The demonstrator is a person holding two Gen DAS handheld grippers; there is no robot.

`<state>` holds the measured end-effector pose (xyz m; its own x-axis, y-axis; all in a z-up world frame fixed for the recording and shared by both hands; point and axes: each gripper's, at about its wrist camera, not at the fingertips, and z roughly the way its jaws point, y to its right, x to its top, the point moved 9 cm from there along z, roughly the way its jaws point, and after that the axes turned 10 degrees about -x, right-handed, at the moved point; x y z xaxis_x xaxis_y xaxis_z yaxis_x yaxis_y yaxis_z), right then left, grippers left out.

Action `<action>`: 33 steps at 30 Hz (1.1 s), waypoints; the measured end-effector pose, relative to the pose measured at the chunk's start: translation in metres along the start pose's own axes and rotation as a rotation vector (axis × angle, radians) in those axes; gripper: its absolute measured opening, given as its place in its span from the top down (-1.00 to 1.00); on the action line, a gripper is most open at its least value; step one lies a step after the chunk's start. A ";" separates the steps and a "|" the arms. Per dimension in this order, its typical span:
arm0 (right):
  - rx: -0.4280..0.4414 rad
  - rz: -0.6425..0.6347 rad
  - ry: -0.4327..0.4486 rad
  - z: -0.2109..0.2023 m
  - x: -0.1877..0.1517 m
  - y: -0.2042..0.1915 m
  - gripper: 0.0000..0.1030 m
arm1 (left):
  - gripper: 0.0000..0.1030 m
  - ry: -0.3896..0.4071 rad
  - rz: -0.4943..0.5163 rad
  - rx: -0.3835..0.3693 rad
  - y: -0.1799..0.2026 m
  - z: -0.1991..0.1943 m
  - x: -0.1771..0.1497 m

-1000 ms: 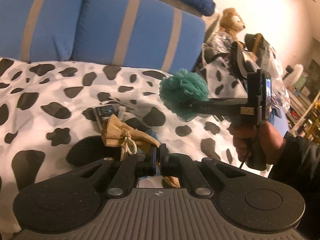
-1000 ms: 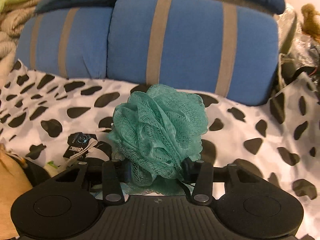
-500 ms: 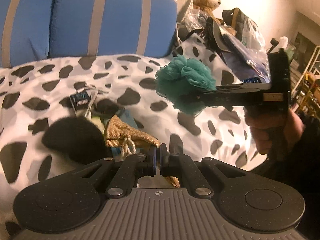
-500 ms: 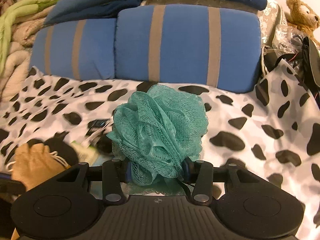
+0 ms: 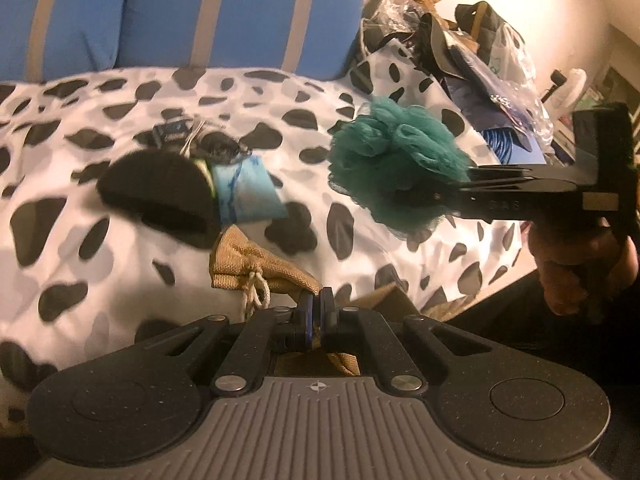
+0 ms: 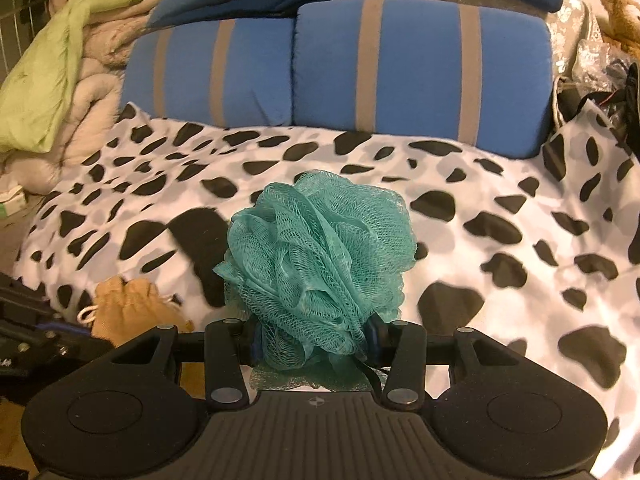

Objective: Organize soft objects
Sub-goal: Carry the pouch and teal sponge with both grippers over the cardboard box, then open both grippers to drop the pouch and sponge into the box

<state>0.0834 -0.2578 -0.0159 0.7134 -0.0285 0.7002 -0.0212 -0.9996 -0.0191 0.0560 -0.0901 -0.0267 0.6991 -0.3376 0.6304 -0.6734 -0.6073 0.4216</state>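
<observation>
In the left wrist view, your left gripper (image 5: 316, 307) is pinched tight on a corner of the burlap drawstring pouch (image 5: 256, 266). The pouch trails forward and to the left from the fingertips, its long axis slanting that way, white cord dangling at its neck, coarse weave showing. It hangs just above the cow-print cover (image 5: 80, 240). Beyond it lie a black felt-like half-round piece (image 5: 160, 196) and a pale blue pouch (image 5: 246, 192), touching each other, with a small dark tag (image 5: 174, 134) behind them. Your right gripper (image 5: 404, 196) reaches in from the right, level, carrying the teal mesh pouf (image 5: 394, 164) above the cover.

In the right wrist view, your right gripper (image 6: 316, 340) is clamped on the base of the teal mesh pouf (image 6: 320, 252), a ruffled, springy netting ball that bulges up and forward past the fingertips. The burlap drawstring pouch (image 6: 128, 308) sits low at the left, beside your other tool. Open cover lies ahead and right; two blue striped cushions (image 6: 400, 68) back it. The pile on the bed looks nearer to your left hand.
</observation>
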 end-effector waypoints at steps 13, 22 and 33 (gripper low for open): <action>0.062 0.022 -0.099 -0.046 -0.054 -0.034 0.04 | 0.93 -0.097 -0.098 0.080 0.004 -0.007 -0.049; 0.102 0.005 -0.273 -0.052 -0.096 -0.065 -0.03 | 0.90 -0.174 -0.175 0.164 -0.007 -0.010 -0.069; 0.071 -0.054 -0.337 -0.043 -0.108 -0.073 -0.94 | 0.04 -0.247 -0.226 0.247 -0.021 -0.008 -0.082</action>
<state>-0.0220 -0.1820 -0.0590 0.9037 0.0380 0.4266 0.0637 -0.9969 -0.0463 0.0110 -0.0441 -0.0818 0.8795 -0.3204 0.3518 -0.4396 -0.8301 0.3431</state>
